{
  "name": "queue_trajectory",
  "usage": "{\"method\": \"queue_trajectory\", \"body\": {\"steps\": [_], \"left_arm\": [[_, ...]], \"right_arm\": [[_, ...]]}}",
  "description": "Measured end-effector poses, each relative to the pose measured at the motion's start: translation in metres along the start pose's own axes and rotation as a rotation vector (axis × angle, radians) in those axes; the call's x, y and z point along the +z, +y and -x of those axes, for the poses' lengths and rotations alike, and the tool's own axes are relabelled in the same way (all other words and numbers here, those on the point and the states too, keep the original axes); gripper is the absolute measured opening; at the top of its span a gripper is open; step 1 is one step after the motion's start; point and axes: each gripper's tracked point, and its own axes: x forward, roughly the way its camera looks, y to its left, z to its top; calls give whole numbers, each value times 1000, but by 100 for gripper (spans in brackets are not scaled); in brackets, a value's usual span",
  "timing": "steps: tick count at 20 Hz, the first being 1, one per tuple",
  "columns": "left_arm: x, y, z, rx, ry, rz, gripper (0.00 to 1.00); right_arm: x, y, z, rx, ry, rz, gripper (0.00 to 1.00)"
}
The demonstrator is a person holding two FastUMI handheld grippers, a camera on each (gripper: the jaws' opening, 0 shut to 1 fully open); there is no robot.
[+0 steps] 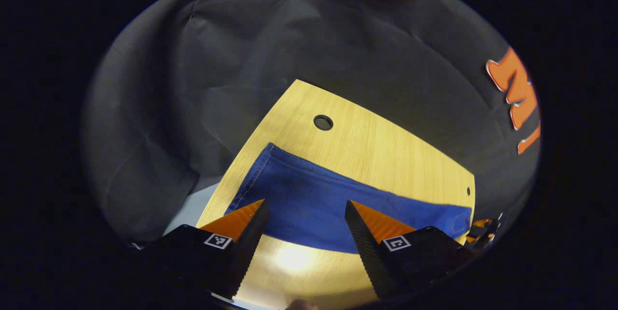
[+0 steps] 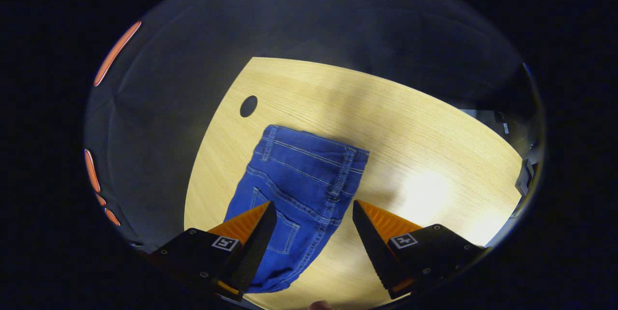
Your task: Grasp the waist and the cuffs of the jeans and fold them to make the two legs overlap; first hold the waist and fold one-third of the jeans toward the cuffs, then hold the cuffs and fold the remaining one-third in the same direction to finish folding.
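Blue jeans [image 2: 299, 184] lie flat on the wooden table [image 2: 386, 121], legs laid one over the other. In the right gripper view the waistband with belt loops points away, and a back pocket sits close to me. My right gripper [image 2: 315, 211] hovers open above the seat of the jeans, holding nothing. The left gripper view has the leg end of the jeans [image 1: 333, 199] stretched across the table [image 1: 367, 141], cuff edge at the upper left. My left gripper [image 1: 305, 208] is open over that leg part, with nothing between its fingers.
The tabletop has a round cable hole [image 1: 323, 122] beyond the jeans, which is the dark hole [image 2: 248, 105] left of the waistband. A small screw hole [image 1: 468, 190] marks the table's right edge. Black cloth wall surrounds the table. Bare wood lies right of the jeans.
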Motion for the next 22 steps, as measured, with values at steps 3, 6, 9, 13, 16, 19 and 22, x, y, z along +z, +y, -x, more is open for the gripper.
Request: {"method": "queue_trajectory", "body": {"steps": [3, 6, 9, 13, 16, 19, 22], "left_arm": [[-16, -6, 12, 29, -5, -146, 98], [-20, -4, 8, 90, -16, -249, 98], [-28, 2, 8, 174, -16, -343, 97], [-24, 4, 9, 151, -45, -279, 98], [-22, 2, 7, 110, -85, -230, 98], [-17, -1, 8, 71, -134, -209, 98], [-7, -7, 12, 33, -211, -204, 98]], "right_arm": [[3, -12, -14, -31, 1, 20, 98], [4, -11, -26, -32, -2, 28, 98], [14, -7, -34, -23, -21, 26, 98], [19, -10, -37, -27, -39, 34, 90], [19, -16, -42, -24, -69, 57, 58], [17, -9, -35, 6, -96, 61, 25], [20, 7, -19, 45, -154, 114, 14]]}}
